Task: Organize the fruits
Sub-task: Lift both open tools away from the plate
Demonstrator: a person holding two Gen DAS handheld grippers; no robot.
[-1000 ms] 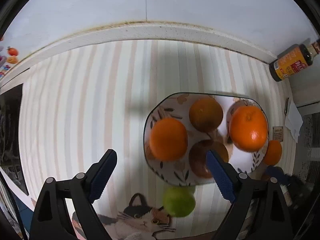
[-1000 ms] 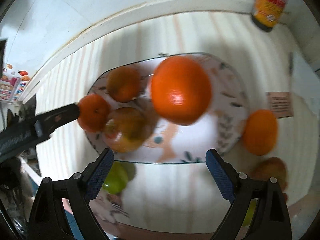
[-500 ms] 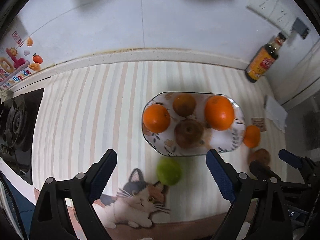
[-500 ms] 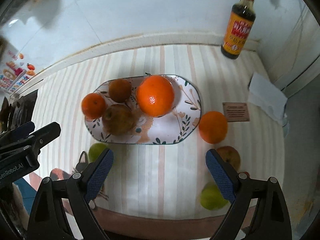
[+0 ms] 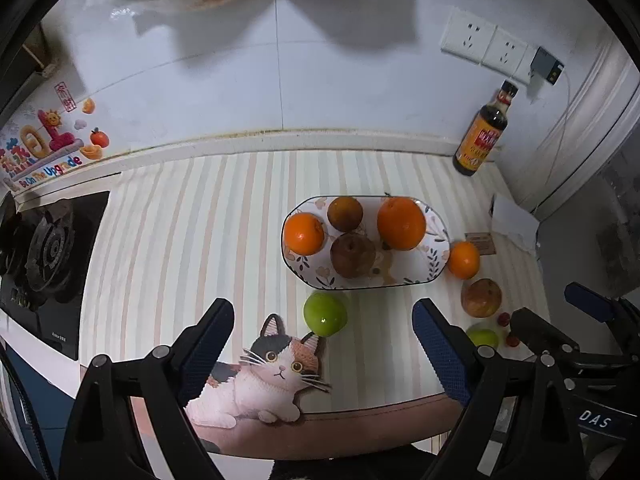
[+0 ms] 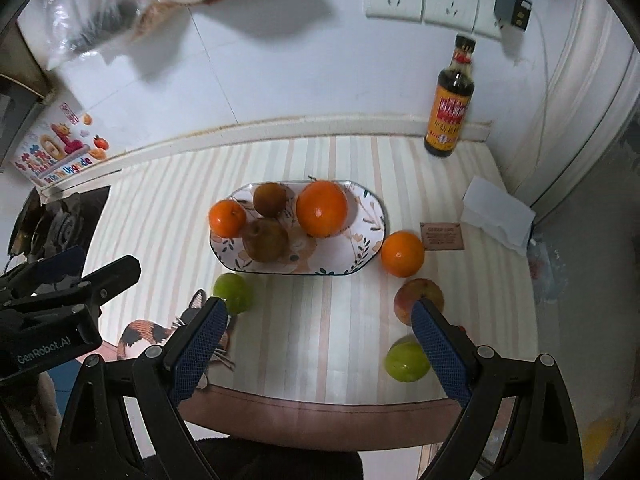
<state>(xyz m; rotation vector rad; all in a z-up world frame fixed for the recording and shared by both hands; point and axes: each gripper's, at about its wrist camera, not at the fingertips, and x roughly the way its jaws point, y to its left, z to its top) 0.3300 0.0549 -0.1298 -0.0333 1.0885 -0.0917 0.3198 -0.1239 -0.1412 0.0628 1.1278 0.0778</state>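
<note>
A patterned oval plate (image 5: 434, 268) (image 6: 368, 252) on the striped mat holds a big orange (image 5: 401, 223) (image 6: 322, 208), a small orange (image 5: 303, 234) (image 6: 227, 218) and two brown fruits (image 5: 352, 255) (image 6: 265, 239). Off the plate lie a green apple (image 5: 325, 314) (image 6: 233, 293), an orange (image 5: 463, 259) (image 6: 402, 253), a reddish apple (image 5: 481, 297) (image 6: 414, 297) and a second green fruit (image 5: 483, 337) (image 6: 406, 361). My left gripper (image 5: 324, 344) and right gripper (image 6: 320, 340) are open, empty, held back above the near table edge.
A soy sauce bottle (image 5: 482, 136) (image 6: 450, 108) stands at the back right by the wall. A folded tissue (image 6: 498, 210) and a small card (image 6: 442, 235) lie right of the plate. A gas hob (image 5: 44, 252) is at the left. A cat picture (image 5: 268, 376) marks the mat's front.
Both grippers have pulled back and up from the plate, so the whole table now shows. The big orange stays on the plate; both grippers remain open.
</note>
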